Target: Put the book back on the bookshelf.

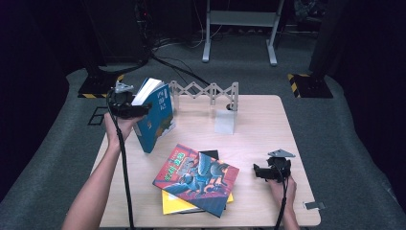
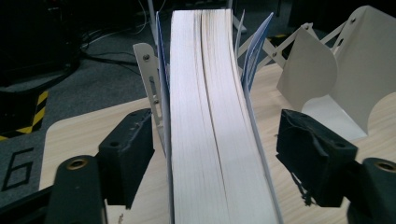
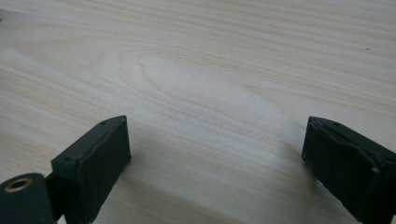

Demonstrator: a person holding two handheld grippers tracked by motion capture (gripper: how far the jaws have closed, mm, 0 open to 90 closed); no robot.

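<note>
Nearest me, my right gripper [image 1: 261, 172] sat low over the pale wood-grain table [image 1: 268, 124] near its right front corner, jaws spread wide with nothing but bare tabletop between them. Just to its left lay a stack of flat books: a red-and-blue illustrated hardcover [image 1: 196, 178] on top, a yellow book [image 1: 178, 204] beneath it and a black one [image 1: 210, 154] peeking out behind. Farther off on the left, my left gripper [image 1: 141, 111] held the thick blue-covered book [image 1: 155, 117] lifted off the table, tilted, with its white page edge up. In the left gripper view the page block [image 2: 210, 130] ran between the jaws, which were open; a gap showed on each side, so I could not tell how firmly they gripped. Beyond stood a white metal bookend [image 1: 225, 121] and the grey accordion-style rack [image 1: 203, 91] at the table's far edge.
</note>
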